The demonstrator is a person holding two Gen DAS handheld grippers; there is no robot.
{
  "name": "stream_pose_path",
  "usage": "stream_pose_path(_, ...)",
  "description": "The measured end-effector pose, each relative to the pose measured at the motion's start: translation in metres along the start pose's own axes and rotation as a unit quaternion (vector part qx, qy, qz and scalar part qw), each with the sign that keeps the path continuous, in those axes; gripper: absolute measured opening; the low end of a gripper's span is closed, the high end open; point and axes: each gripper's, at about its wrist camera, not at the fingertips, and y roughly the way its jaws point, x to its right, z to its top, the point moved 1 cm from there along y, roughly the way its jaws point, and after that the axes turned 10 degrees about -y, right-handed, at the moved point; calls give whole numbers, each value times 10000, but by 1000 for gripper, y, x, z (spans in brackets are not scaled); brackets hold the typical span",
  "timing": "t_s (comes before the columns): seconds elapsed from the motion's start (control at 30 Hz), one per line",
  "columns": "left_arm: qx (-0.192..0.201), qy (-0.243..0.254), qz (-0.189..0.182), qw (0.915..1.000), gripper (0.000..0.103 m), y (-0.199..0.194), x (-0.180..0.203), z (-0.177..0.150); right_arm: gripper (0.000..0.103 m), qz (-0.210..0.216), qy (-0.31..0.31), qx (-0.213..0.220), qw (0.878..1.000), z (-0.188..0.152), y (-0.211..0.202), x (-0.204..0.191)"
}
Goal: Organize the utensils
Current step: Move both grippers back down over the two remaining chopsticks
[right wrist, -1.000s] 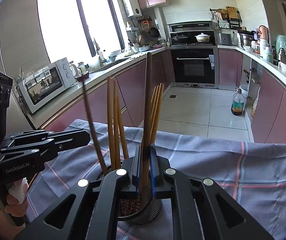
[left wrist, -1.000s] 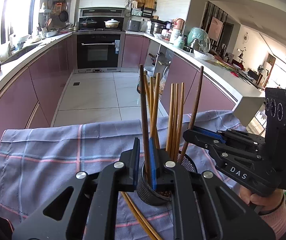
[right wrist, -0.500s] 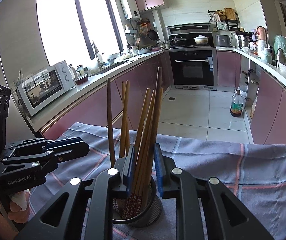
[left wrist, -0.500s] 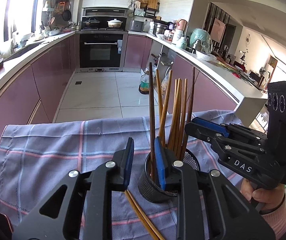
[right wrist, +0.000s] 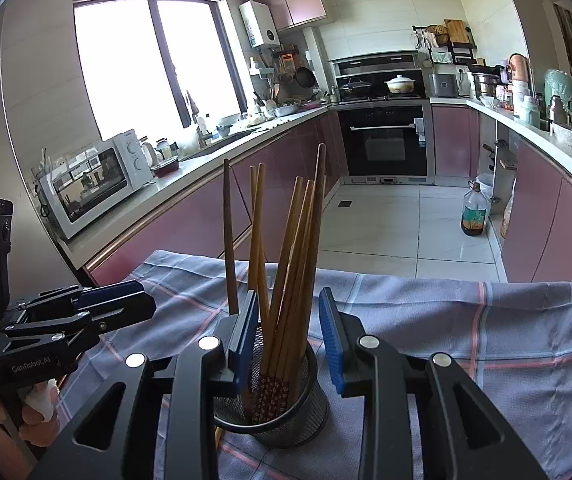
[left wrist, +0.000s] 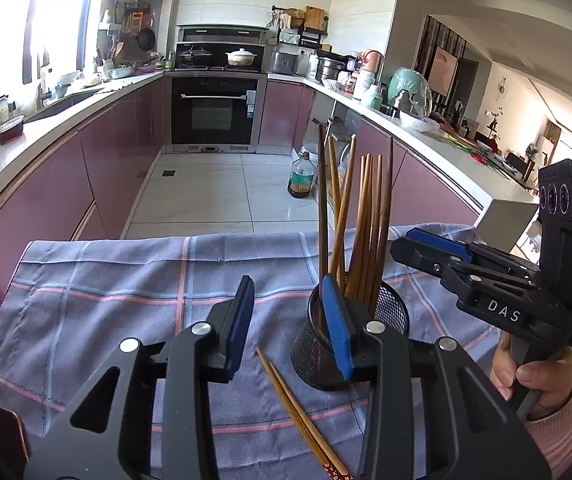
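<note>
Your left gripper (left wrist: 290, 320) has its jaws spread; they have just been opening, and nothing is pinched between them. Its right blue pad sits against the near rim of the mesh cup (left wrist: 314, 354), while the left pad hangs over the checked cloth (left wrist: 105, 280) that covers the tabletop. Two loose chopsticks (left wrist: 298, 412) lie on the cloth just in front of the cup, running between the gripper's fingers toward the camera.

Your right gripper (right wrist: 288, 332) also has its jaws spread, having just been opening. The bundle of chopsticks (right wrist: 290, 264) stands between the two blue pads, but the pads do not press on it. The left pad is close beside the sticks; the right pad stands clearly apart.

The chopsticks stand upright in the mesh cup, leaning outward at slightly different angles, with their patterned ends at the bottom. One darker stick (right wrist: 229, 240) leans apart at the left edge of the cup in the right wrist view.

The two grippers face the cup from opposite sides, each held in a hand (left wrist: 534, 380).
</note>
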Motion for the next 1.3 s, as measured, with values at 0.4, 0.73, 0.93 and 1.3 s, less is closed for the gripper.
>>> stream_pose_path(0.4, -26, -59, 47, 10000, 35, -19, -17, -29, 37, 518, -451, 109, 9976, -16, -39, -36)
stream_pose_path(0.73, -445, -279, 128, 9985, 36, -12, -38, -68, 40, 813, -669, -625, 9925, -65, -24, -60)
stream_pose_path(0.93, -628, -352, 156, 9973, 37, -3, -40, -89, 40, 918, -360, -945, 9906, -87, -10, -57)
stream_pose_path(1.3, -912, -395, 318, 9945, 38, 12, -45, -117, 40, 1010, -357, -1329, 9853, -113, 8, -70)
